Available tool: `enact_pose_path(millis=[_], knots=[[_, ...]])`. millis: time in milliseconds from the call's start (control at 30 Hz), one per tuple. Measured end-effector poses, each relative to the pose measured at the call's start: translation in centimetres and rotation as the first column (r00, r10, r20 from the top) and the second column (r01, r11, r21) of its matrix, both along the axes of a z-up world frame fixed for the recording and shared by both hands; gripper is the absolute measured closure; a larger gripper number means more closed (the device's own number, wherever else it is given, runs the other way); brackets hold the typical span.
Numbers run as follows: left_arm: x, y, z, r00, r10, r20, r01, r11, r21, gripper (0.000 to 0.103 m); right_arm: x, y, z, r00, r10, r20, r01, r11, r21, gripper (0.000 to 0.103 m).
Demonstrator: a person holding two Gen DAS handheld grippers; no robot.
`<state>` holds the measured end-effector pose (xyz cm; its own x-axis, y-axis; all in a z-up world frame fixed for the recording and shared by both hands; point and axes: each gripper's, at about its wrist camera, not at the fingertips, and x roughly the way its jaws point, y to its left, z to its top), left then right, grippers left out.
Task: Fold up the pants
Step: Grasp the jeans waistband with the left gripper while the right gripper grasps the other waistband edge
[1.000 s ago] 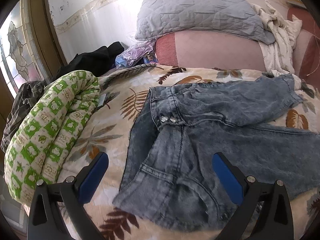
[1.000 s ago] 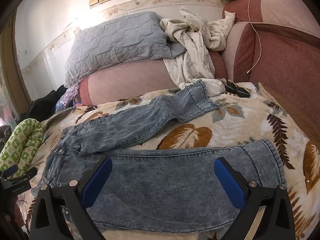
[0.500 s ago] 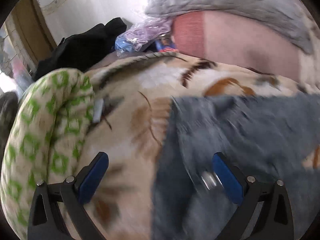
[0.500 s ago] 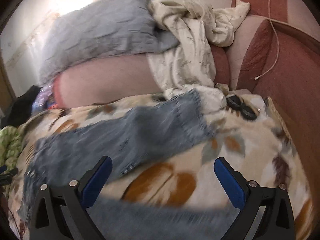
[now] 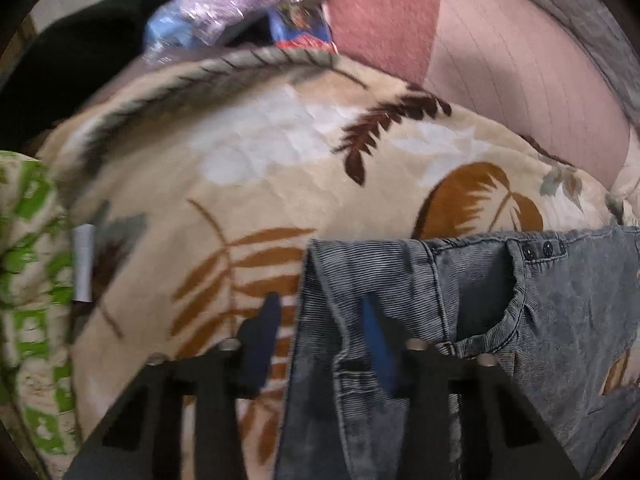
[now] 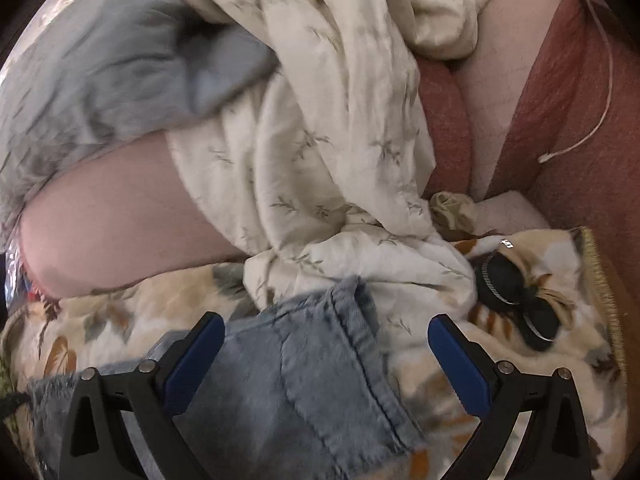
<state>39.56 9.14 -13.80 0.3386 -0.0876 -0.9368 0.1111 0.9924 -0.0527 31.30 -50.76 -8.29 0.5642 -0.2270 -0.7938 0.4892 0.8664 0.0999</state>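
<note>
Pants (image 5: 460, 320) spread on the leaf-print blanket (image 5: 260, 168): left gripper (image 5: 320, 344) jaws narrowed astride the waistband corner, grip uncertain; right gripper (image 6: 326, 356) jaws released over the hem, risking snagging the cream sheet (image 6: 340, 160) just beyond.

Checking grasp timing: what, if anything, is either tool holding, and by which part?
Nothing yet. The left tool straddles the waistband edge of the jeans, half closed, a gap showing; the right tool hangs wide open over a leg cuff.
</note>
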Motion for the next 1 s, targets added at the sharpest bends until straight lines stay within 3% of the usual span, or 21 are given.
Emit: enact_pose_path(millis=[100, 167, 267, 300, 467, 767, 1000], knots=[[0.7, -0.4, -0.3, 1.0, -0.004, 0.001, 0.004, 1.0, 0.007, 0.07, 1.1, -0.2, -1.6, 0.998, -0.024, -0.059, 0.019, 0.996, -0.083, 0.007], [1.0, -0.7, -0.4, 1.0, -0.005, 0.001, 0.005, 1.0, 0.008, 0.076, 1.6, -0.2, -2.5, 0.995, -0.013, -0.094, 0.002, 0.994, -0.108, 0.022], [1.3, -1.3, -0.6, 1.0, -0.01, 0.0, 0.01, 1.0, 0.014, 0.081, 2.0, -0.1, -4.7, 0.989, 0.033, -0.142, -0.038, 0.999, -0.034, 0.045], [1.4, -1.4, -0.6, 1.0, -0.013, -0.003, 0.013, 1.0, 0.014, 0.082, 2.1, -0.1, -4.7, 0.989, 0.034, -0.143, -0.039, 0.999, -0.037, 0.047], [1.9, -0.9, 0.6, 1.0, 0.008, -0.007, -0.009, 0.999, -0.051, 0.087, 1.3, 0.7, -3.5, 0.995, 0.039, -0.091, -0.042, 0.998, -0.041, 0.074], [-2.6, 2.6, 7.9, 0.992, 0.006, 0.129, 0.018, 0.982, -0.187, 0.087, -3.1, -0.8, 0.7, 1.0, 0.02, 0.02, -0.021, 0.998, 0.054, 0.078], [-8.3, 4.0, 13.0, 0.974, -0.019, 0.226, 0.08, 0.961, -0.266, 0.087, -10.0, -0.2, 5.7, 0.994, 0.008, 0.106, -0.015, 0.997, 0.07, 0.078]])
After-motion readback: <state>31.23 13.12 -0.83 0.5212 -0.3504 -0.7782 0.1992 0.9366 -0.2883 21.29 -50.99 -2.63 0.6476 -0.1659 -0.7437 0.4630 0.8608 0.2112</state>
